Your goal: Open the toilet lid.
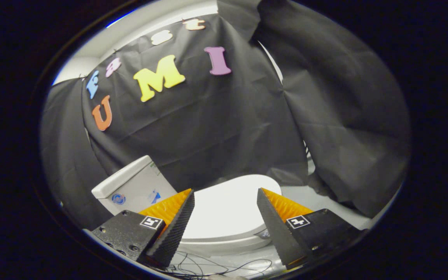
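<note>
A white toilet stands ahead with its lid [230, 210] lying flat and closed on the bowl. Its white tank [132, 186] rises behind my left finger, with two small blue stickers on its face. My gripper [226, 192] hovers above the lid, apart from it, fingers spread wide with nothing between them. The lid shows through the gap between the fingertips, and its rounded front end lies just beyond the right finger [276, 229].
Black cloth [216, 128] hangs close behind and to both sides of the toilet. A pale floor [321, 200] shows to the right of the bowl. Thin dark cables [216, 268] lie on the floor below the bowl's near rim.
</note>
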